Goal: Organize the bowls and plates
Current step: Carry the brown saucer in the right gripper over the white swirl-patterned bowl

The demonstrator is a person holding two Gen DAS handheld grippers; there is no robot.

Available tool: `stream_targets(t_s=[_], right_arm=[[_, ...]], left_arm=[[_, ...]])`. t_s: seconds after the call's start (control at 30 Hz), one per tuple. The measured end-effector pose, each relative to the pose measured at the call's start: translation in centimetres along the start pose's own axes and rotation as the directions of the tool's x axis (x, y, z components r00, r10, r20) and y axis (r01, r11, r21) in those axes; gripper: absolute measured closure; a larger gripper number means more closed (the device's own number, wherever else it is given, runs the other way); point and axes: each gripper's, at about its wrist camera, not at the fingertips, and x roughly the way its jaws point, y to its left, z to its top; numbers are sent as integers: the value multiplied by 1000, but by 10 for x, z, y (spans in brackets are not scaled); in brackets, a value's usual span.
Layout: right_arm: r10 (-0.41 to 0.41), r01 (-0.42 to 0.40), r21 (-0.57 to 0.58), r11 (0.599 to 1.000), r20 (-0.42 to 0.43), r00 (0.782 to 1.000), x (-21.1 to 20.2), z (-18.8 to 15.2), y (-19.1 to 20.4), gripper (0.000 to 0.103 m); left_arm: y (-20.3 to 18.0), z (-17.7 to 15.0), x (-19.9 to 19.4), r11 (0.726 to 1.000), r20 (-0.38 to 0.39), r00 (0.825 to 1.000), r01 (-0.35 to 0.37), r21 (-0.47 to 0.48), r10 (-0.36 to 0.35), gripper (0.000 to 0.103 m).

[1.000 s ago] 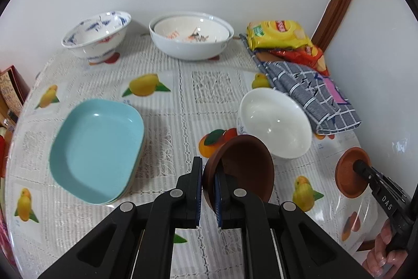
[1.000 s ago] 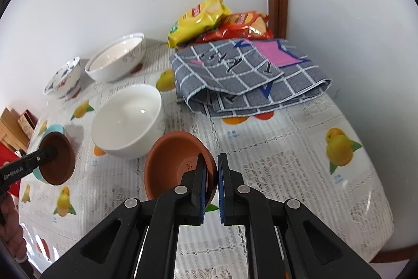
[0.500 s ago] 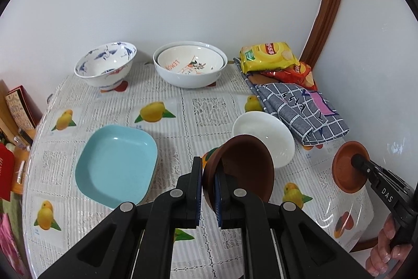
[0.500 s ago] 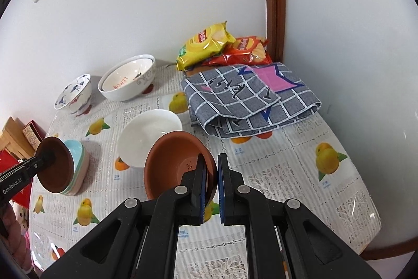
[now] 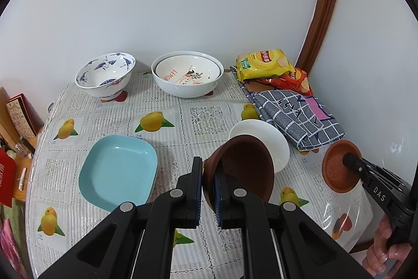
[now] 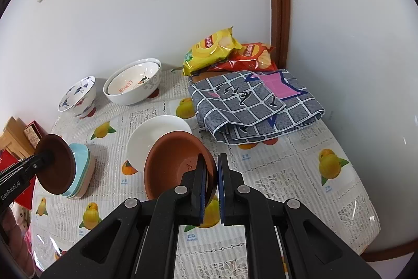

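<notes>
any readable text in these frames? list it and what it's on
"LEMON": inside the inner bowl of the nested white pair.
"DAS": right gripper body, in the left wrist view.
"GenRobot.AI": left gripper body, in the right wrist view.
Yellow chip bag, red chip bag, tablecloth captions: unreadable.

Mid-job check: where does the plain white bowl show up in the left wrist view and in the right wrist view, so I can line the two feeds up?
Left wrist view: the white bowl sits right of centre, partly hidden behind the brown bowl in the left gripper.
Right wrist view: it sits left of centre, behind the terracotta bowl in the right gripper.
Shared landmark: the grey checked cloth, just right of the white bowl.
</notes>
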Motion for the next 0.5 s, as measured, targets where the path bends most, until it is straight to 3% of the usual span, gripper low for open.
stream_targets(t_s=[0.5], right_arm=[[20, -21, -40, 999, -28, 999, 26, 11, 23, 95]], left_arm=[[23, 1, 8, 999, -15, 999, -32, -33, 32, 95]])
